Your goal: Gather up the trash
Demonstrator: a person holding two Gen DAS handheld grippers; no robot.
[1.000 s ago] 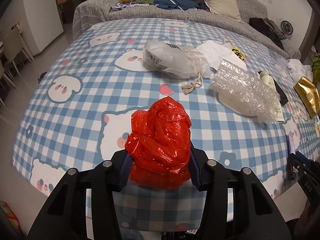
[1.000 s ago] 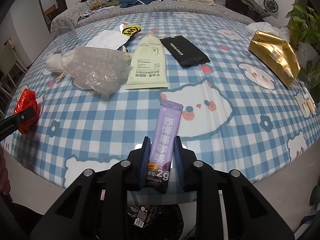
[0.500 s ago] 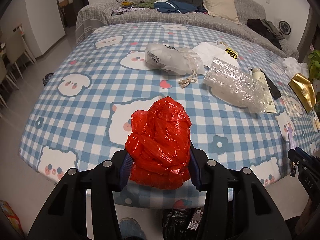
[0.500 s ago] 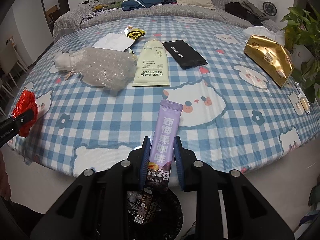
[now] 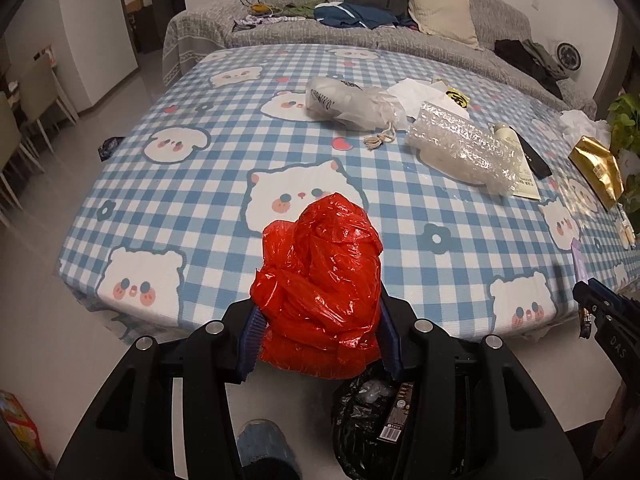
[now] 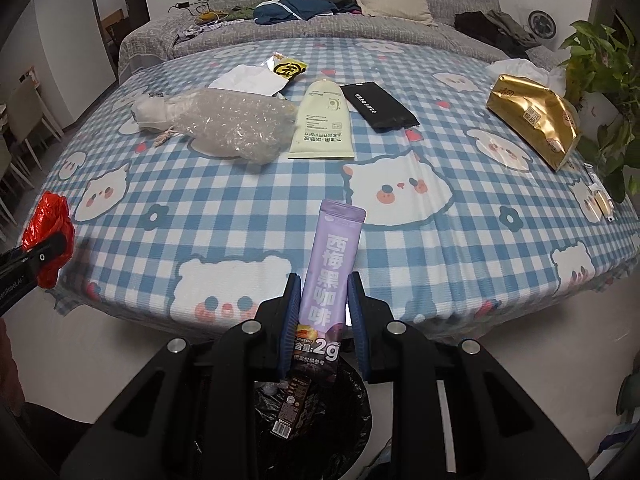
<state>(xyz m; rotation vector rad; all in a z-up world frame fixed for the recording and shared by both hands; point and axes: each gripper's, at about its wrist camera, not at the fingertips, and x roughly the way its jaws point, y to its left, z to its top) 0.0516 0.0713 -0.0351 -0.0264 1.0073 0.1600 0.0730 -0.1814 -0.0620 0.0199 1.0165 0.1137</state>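
Observation:
My left gripper (image 5: 318, 334) is shut on a crumpled red plastic bag (image 5: 320, 288), held over the floor just off the near edge of the checked table (image 5: 192, 184). A black-lined trash bin (image 5: 372, 420) sits low and right of it. In the right wrist view my right gripper (image 6: 324, 316) is shut on a purple coffee sachet (image 6: 330, 280), upright above the same bin (image 6: 316, 412), which holds a dark wrapper. The red bag (image 6: 46, 232) and left gripper show at the left edge.
On the table lie a bubble-wrap bundle (image 6: 228, 124), a pale green pouch (image 6: 324, 124), a black packet (image 6: 378, 104), a gold bag (image 6: 536, 120), white paper (image 6: 250, 78) and a white drawstring bag (image 5: 348, 102). A grey sofa (image 6: 400, 12) stands behind, a plant (image 6: 604, 64) at right, a shoe (image 5: 262, 444) below.
Both grippers drew back from the table toward its near edge and rose slightly. The trash bin came into view beneath them. Both grips stayed the same.

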